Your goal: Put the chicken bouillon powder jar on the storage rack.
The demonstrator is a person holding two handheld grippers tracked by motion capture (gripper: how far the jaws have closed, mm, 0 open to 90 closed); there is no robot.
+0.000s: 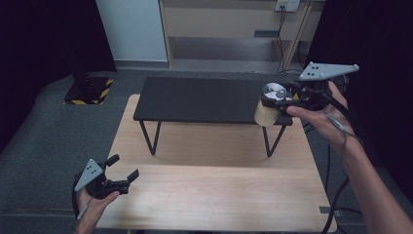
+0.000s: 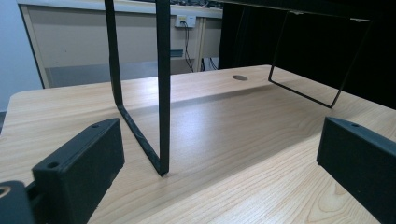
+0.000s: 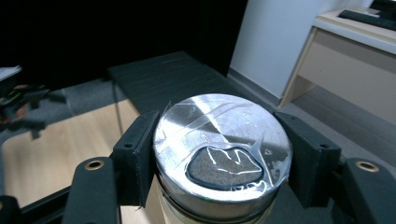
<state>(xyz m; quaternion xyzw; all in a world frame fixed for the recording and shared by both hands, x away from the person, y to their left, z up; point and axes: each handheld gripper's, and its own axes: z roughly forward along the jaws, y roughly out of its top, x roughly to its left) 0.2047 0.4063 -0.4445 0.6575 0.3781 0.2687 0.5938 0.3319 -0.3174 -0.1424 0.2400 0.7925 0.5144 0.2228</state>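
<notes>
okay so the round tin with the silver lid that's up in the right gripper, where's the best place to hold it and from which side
Grip the gold, silver-lidded round tin as the right gripper does now: just below the lid rim, jaws on opposite sides, approaching level from its side. The upright curved wall likely centres between flat jaws, and the taped lid stays untouched.

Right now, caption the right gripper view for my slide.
Right gripper jaws clamp a taped silver-lidded can above the black shelf.

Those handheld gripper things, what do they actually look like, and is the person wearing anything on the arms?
Each is black, with two blocky jaws showing small screw holes. A light grey three-cornered plate dotted with dark holes tops both the left gripper and the right gripper. A dark cable trails from each. The forearms are bare, no sleeves in view, and the right hand wears no glove.
</notes>
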